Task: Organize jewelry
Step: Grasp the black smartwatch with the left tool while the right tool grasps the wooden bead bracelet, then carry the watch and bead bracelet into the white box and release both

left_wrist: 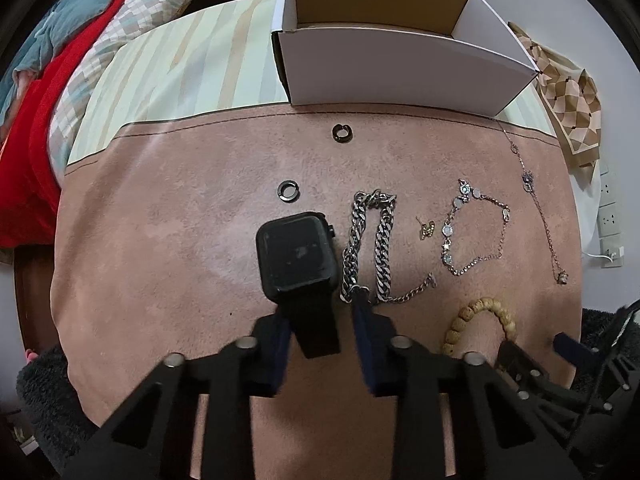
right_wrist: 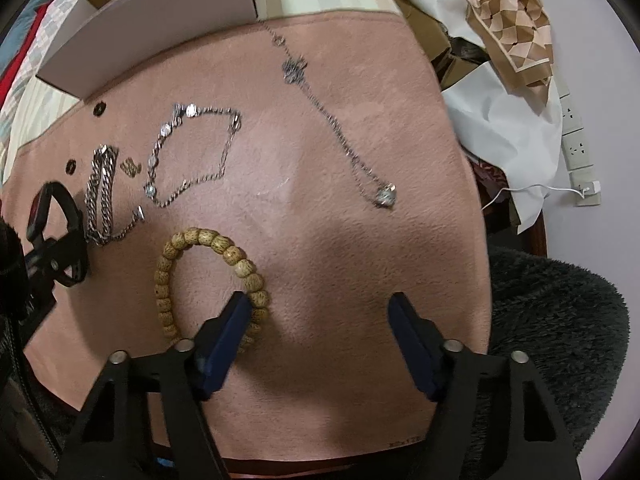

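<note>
Smartwatch (left_wrist: 296, 256) located just left of steel curb chain (left_wrist: 370, 240), on pink felt mat (left_wrist: 160, 260); white box (left_wrist: 400, 64) beyond.
Handling judged: rigid case, glass face scratch-prone, flexible strap; strap (left_wrist: 314, 322) is preferred hold point.
Left tool (left_wrist: 320, 316): fingers spread, straddling strap, not pinching.
Right tool (right_wrist: 320, 300): spread wide, nothing held, left finger beside wooden bead bracelet (right_wrist: 208, 272).
Both tools angled low over mat.

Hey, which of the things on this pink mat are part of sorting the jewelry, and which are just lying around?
Part of the job:
black smartwatch
silver curb chain
gem bracelet
thin pendant necklace
wooden bead bracelet
two dark rings
small gold earring
white box

Just lying about:
patterned scarf
white power strip
grey fuzzy blanket
</note>
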The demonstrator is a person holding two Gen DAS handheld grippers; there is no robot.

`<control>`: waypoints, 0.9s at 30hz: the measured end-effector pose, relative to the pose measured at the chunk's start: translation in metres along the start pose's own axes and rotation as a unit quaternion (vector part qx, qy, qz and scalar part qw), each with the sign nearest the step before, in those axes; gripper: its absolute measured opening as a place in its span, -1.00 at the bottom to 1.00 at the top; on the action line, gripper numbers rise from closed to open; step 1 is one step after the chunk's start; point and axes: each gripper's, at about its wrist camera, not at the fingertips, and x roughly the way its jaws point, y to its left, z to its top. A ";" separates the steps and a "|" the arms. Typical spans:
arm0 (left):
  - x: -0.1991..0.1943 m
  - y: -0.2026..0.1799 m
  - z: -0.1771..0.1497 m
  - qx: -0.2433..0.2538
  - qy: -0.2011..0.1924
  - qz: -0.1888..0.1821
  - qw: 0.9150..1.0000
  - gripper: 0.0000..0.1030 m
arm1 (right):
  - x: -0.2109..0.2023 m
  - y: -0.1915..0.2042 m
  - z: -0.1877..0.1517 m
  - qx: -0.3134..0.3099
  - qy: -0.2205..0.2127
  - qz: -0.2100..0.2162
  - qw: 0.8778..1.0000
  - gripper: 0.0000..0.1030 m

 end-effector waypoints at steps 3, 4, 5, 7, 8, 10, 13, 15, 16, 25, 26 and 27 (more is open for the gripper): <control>0.000 0.000 -0.001 0.002 -0.001 0.000 1.000 -0.68 | -0.001 0.002 -0.003 -0.002 -0.002 0.002 1.000 0.24; 0.000 0.000 -0.001 0.003 -0.002 -0.001 1.000 -0.69 | -0.002 0.002 -0.004 -0.004 -0.003 0.002 1.000 0.18; 0.001 -0.001 -0.001 0.003 -0.003 -0.001 1.000 -0.71 | -0.004 0.004 -0.004 -0.007 -0.005 0.002 1.000 0.15; 0.003 -0.003 0.000 0.006 -0.007 0.000 1.000 -0.72 | -0.006 0.007 -0.006 -0.012 -0.010 0.002 1.000 -0.09; 0.001 -0.003 -0.001 0.006 -0.009 0.000 1.000 -0.72 | -0.008 0.008 -0.006 -0.015 -0.013 0.002 1.000 -0.21; 0.000 -0.005 0.001 0.008 -0.012 0.000 1.000 -0.72 | -0.010 0.010 -0.005 -0.017 -0.016 0.001 1.000 -0.74; -0.003 -0.006 0.000 0.010 -0.020 0.001 1.000 -0.74 | -0.013 0.014 -0.007 -0.018 -0.017 0.006 1.000 -0.81; -0.008 -0.005 -0.002 0.011 -0.025 0.001 1.000 -0.78 | -0.015 0.013 -0.008 -0.018 -0.022 0.008 1.000 -0.82; -0.010 -0.004 -0.004 0.011 -0.027 0.001 1.000 -0.79 | -0.017 0.014 -0.008 -0.019 -0.026 0.010 0.999 -0.82; -0.039 0.005 -0.016 0.014 -0.049 -0.005 0.999 -0.79 | -0.046 0.013 -0.007 -0.021 -0.064 0.033 0.997 -0.82; -0.043 0.006 -0.017 0.013 -0.054 -0.007 0.998 -0.79 | -0.050 0.014 -0.007 -0.022 -0.068 0.035 0.997 -0.82; -0.046 0.005 -0.013 0.013 -0.058 -0.008 0.998 -0.79 | -0.054 0.015 -0.006 -0.024 -0.072 0.038 0.996 -0.82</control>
